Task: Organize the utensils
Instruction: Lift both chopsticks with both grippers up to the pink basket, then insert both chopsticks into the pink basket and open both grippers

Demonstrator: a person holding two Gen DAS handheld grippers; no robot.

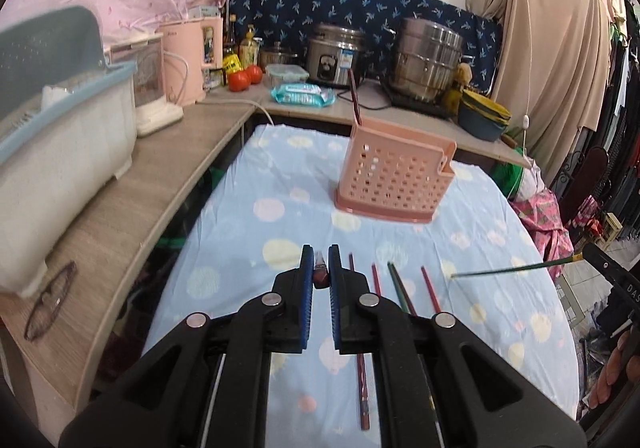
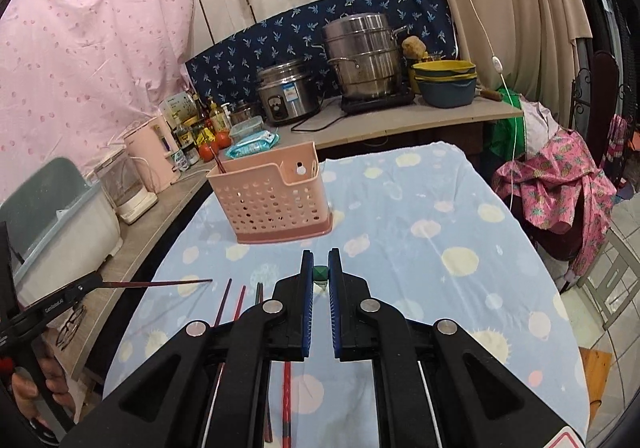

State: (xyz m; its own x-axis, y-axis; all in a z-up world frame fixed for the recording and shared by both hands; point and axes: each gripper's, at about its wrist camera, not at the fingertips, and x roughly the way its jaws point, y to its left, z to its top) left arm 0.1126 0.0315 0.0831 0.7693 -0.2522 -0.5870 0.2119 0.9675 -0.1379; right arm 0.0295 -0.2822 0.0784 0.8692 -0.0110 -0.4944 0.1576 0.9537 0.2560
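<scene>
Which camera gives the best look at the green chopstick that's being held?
The left wrist view: there the green chopstick shows along its whole length, sticking sideways out of the right claw above the tablecloth. The right wrist view shows only its green end, pinched between that claw's own blue pads.

Loose chopsticks partly hidden under the left tongs, red chopstick end lost inside those tongs, holder contents mostly screened, perhaps one chopstick.

"GenRobot.AI" on the left gripper; "DAS" on the right gripper; other labels illegible.
</scene>
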